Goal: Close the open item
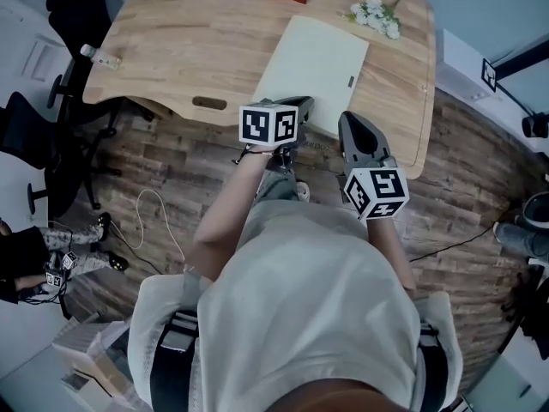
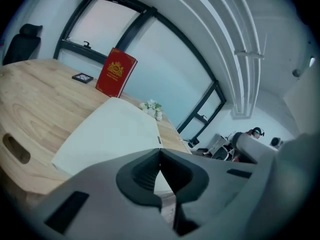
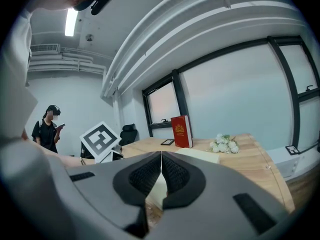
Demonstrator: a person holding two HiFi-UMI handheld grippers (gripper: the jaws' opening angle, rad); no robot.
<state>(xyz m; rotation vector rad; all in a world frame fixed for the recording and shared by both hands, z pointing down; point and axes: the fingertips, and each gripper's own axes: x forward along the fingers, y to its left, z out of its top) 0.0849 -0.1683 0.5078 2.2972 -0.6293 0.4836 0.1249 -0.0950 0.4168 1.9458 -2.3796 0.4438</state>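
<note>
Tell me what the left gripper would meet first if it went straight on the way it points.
Most likely the flat cream closed folder lying on the light wooden desk. The left gripper aims at about the folder's near edge, though depth is unclear.

- Pale cream folder [image 1: 313,71]: closed, lying flat, with a small dark tab on its right edge.
- It rests on the wooden table [image 1: 171,50], near the front edge.
</note>
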